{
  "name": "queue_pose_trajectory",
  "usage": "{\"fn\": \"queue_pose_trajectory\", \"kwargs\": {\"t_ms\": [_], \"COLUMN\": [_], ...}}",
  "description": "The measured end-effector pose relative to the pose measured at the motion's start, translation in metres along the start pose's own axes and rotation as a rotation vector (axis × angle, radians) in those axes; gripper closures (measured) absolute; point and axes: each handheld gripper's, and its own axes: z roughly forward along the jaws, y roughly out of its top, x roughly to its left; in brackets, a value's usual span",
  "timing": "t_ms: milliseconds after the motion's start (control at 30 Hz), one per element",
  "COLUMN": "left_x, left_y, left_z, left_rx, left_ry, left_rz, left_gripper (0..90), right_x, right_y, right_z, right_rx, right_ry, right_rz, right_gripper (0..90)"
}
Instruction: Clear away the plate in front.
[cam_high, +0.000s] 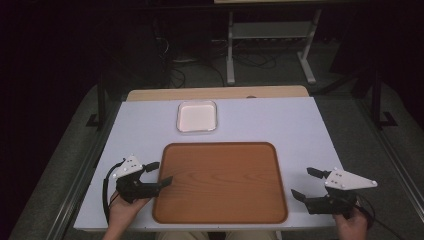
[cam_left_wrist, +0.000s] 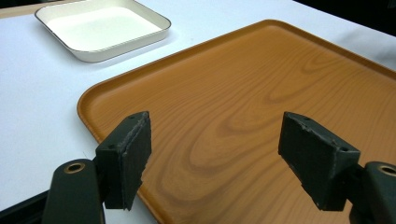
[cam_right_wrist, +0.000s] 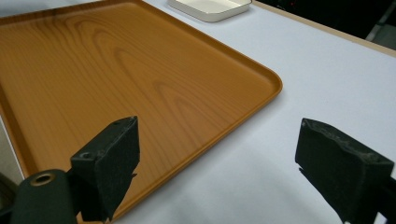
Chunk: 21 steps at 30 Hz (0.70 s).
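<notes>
High view, tray: the wooden tray (cam_high: 220, 182) is lying flat at the near middle of the white table (cam_high: 280, 125), between the two grippers; nothing is resting on it.
High view, left gripper (cam_high: 159, 172): it is hovering at the tray's left edge, jaws spread and holding nothing.
High view, right gripper (cam_high: 306, 183): it is waiting just off the tray's right edge, jaws parted and empty.
High view, room: a white dish (cam_high: 197, 116) is sitting beyond the tray, apart from it; the dark floor and a metal stand (cam_high: 270, 37) are lying behind the table.
Left gripper view, tray (cam_left_wrist: 261, 116): the near left corner is passing between the open jaws; the raised rim is looking like the best purchase.
Left gripper view, dish (cam_left_wrist: 100, 30): it is standing empty at the upper left.
Right gripper view, tray (cam_right_wrist: 116, 74): its rounded corner is lying ahead, one jaw over the rim, the other over bare table (cam_right_wrist: 327, 79).
Handling, judged: the tray is appearing stiff, broad, fairly light, with a glossy, possibly slippery face; pinching opposite rims together should be keeping it level.
</notes>
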Motion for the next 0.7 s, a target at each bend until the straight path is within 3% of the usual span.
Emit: {"fn": "queue_pose_trajectory", "kwargs": {"t_ms": [700], "left_x": [0.0070], "left_y": [-0.0025], "left_z": [0.0015], "left_rx": [0.015], "left_ry": [0.019], "left_rz": [-0.014], "left_gripper": [24.9], "right_x": [0.0005], "right_y": [0.0000], "right_z": [-0.0001], "right_rx": [0.002], "right_ry": [0.000], "right_rz": [-0.001], "right_gripper": [13.0]}}
